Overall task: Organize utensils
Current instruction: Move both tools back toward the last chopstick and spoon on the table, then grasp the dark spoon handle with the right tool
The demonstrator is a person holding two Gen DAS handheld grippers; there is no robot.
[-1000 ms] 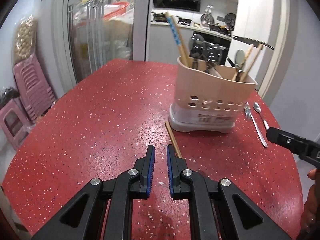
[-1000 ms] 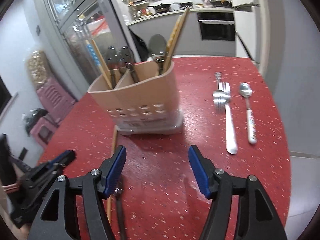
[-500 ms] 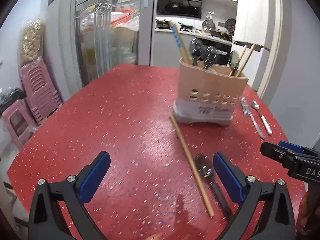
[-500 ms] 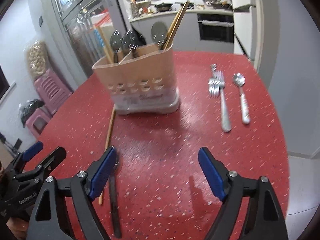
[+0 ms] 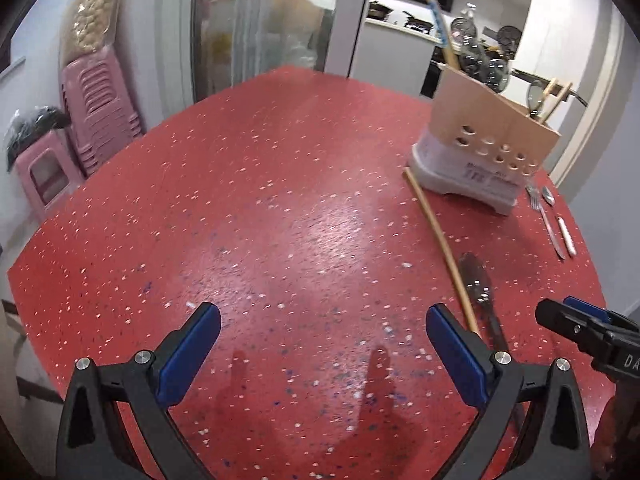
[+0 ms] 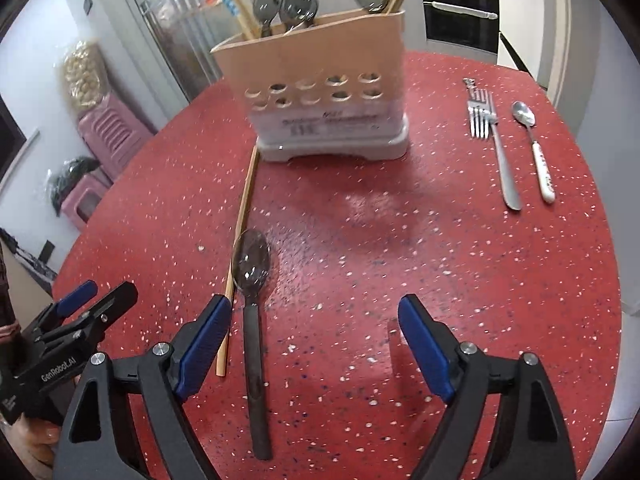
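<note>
Both claws, left claw (image 5: 322, 330) and right claw (image 6: 314, 322), stood open and empty above the red worktop (image 6: 440, 240); the dark spoon (image 6: 252, 300) lay near the right claw.

Chopstick (image 6: 240, 236) just left of spoon (image 6: 251, 280), perhaps touching.

The left tongs (image 5: 318, 330), just opened wide, hang empty over the red table (image 5: 280, 200) beside a chopstick (image 5: 438, 240).
</note>
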